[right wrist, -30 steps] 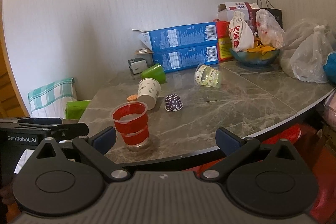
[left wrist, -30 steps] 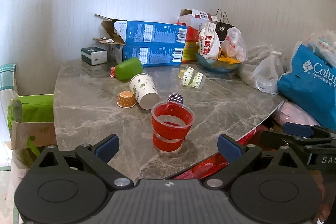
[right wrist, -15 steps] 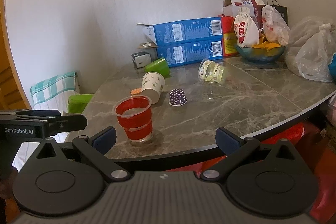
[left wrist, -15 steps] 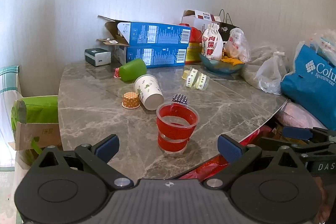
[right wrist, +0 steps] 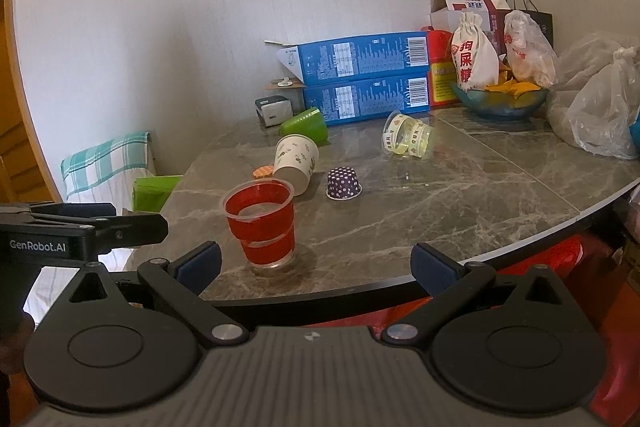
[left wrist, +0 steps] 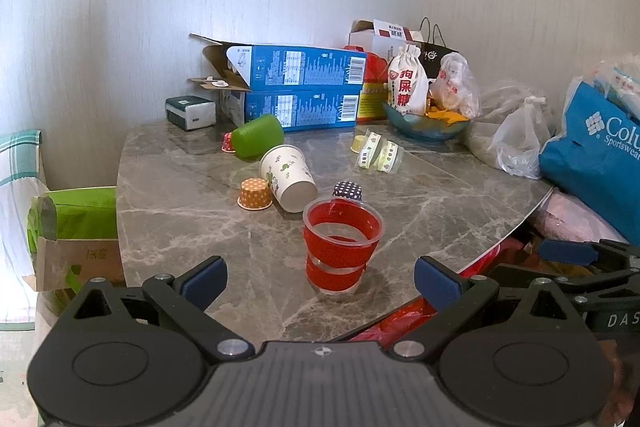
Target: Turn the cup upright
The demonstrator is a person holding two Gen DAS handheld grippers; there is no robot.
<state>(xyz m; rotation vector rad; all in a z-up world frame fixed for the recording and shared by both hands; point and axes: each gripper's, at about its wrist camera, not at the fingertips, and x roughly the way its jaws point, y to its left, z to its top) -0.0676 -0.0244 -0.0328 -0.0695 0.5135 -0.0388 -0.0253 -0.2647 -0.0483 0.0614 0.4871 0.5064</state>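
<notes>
A clear plastic cup with red bands [left wrist: 342, 245] [right wrist: 262, 223] stands upright near the front edge of the marble table [left wrist: 180, 227] [right wrist: 460, 195]. Behind it a white printed paper cup [left wrist: 288, 177] [right wrist: 296, 163], a green cup [left wrist: 258, 135] [right wrist: 306, 123] and a clear cup with yellow bands [left wrist: 378, 155] [right wrist: 408, 135] lie on their sides. My left gripper [left wrist: 320, 281] is open and empty, just in front of the red cup. My right gripper [right wrist: 316, 263] is open and empty at the table's edge, with the red cup ahead to its left.
Small cupcake liners sit upside down: orange [left wrist: 255, 193] [right wrist: 263, 171] and purple dotted [left wrist: 347, 190] [right wrist: 343, 183]. Blue boxes [left wrist: 296, 91] [right wrist: 360, 79], a bowl with bags [left wrist: 424, 123] [right wrist: 500, 99] and plastic bags [right wrist: 600, 115] line the back and right. A blue Columbia bag [left wrist: 596, 151] stands at right.
Both grippers have drawn back and risen slightly, so the table looks a little farther away. The cups have not moved. Both grippers stay open.
</notes>
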